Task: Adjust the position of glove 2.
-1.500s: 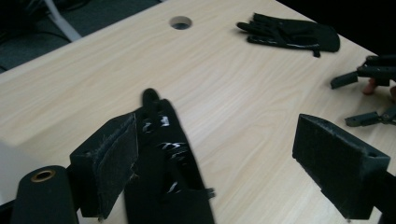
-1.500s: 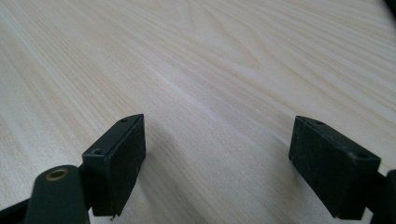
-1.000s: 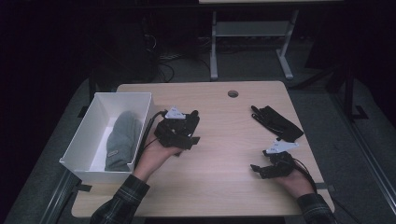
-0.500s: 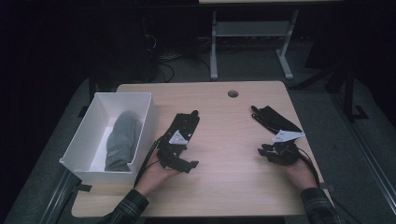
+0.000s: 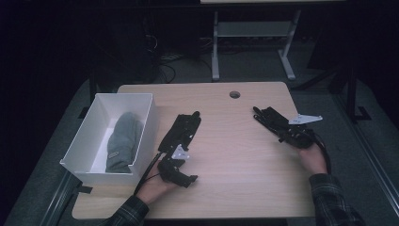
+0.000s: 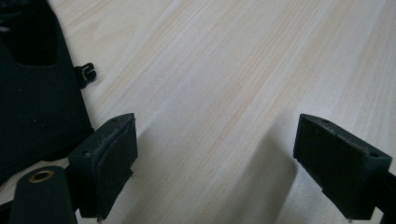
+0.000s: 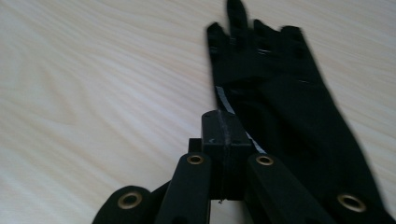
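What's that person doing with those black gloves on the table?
A person is using a hand-held gripper in each hand to handle gloves. The right hand-held gripper has its jaws closed at the cuff edge of a black glove lying flat on the table. The left hand-held gripper is open over bare wood, next to another black glove. A grey glove already lies in the white box.

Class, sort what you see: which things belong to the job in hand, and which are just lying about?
In the job: left gripper, right gripper, left black glove, right black glove, white box, grey mitten.
Lying about: metal stand, floor cables.
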Available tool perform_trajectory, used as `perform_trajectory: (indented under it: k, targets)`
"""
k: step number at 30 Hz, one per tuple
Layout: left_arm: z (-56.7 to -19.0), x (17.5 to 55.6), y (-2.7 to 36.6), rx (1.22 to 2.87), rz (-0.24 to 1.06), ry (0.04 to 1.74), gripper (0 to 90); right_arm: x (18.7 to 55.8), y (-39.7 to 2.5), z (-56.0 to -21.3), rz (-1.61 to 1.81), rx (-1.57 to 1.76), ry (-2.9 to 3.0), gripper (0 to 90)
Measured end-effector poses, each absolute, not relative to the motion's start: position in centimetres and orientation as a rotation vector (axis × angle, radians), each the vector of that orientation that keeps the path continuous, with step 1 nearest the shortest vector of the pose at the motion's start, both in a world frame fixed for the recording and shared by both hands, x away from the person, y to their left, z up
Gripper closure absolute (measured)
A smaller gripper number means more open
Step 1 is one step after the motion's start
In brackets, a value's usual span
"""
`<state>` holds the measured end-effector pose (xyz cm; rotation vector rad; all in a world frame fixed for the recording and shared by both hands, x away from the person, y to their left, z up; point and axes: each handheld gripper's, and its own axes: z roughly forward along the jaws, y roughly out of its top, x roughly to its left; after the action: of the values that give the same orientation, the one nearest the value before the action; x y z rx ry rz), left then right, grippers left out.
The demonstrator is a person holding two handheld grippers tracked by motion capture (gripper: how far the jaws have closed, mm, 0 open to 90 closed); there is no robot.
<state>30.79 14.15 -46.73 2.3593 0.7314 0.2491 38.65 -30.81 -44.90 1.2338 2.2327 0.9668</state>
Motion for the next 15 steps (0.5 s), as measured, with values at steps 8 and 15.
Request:
perform_trajectory:
  k: [8, 15]
  targets:
    - [-47.4, 30.3, 15.0, 2.284, 0.290, 0.721, 12.8, 39.6, -33.1, -45.8, 0.901, 1.299, 2.200, 90.0]
    - [-47.7, 30.3, 15.1, 2.253, 0.302, 0.717, 12.7, 39.9, -32.8, -46.4, 0.853, 1.280, 2.215, 90.0]
